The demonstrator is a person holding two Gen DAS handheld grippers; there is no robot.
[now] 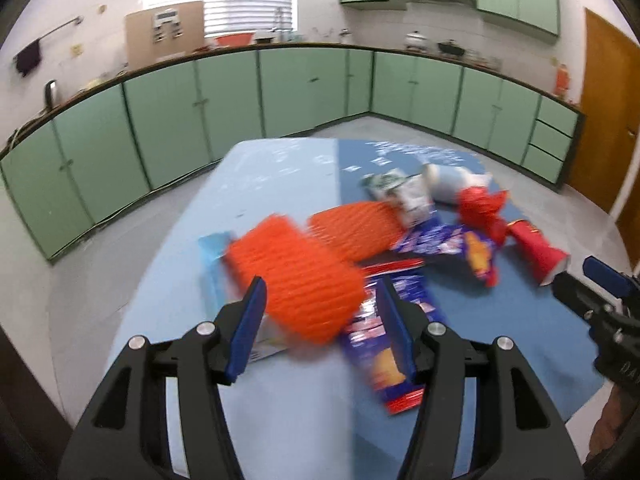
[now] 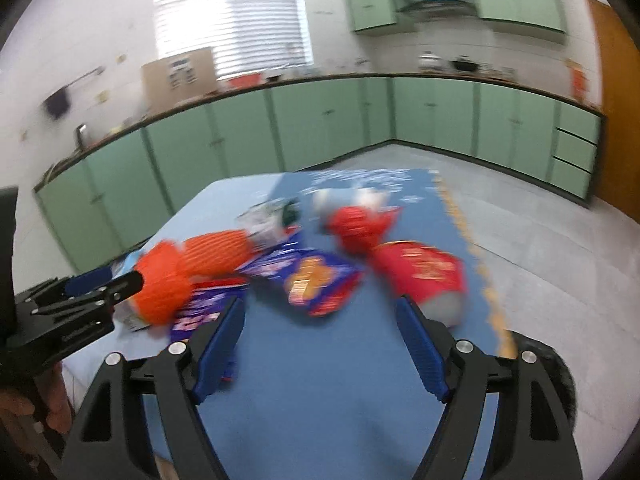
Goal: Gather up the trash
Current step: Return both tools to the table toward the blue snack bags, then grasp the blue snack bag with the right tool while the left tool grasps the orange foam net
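Now the left gripper (image 1: 320,304) hangs over the trash pile on the blue table (image 1: 280,176), jaws spread wide around the near orange foam net (image 1: 296,280), not pinching it. The right gripper (image 2: 320,328) gapes too, holding nothing, its right finger beside the red paper cup (image 2: 424,272).

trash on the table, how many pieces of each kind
orange foam nets: 2, the near one between the open fingers of the left hand-held gripper, the far one
purple snack wrappers: 2
red paper cup: 1
crumpled red wrapper: 1
white bottle: 1
white and green wrapper: 1
total: 8, blur may hide more
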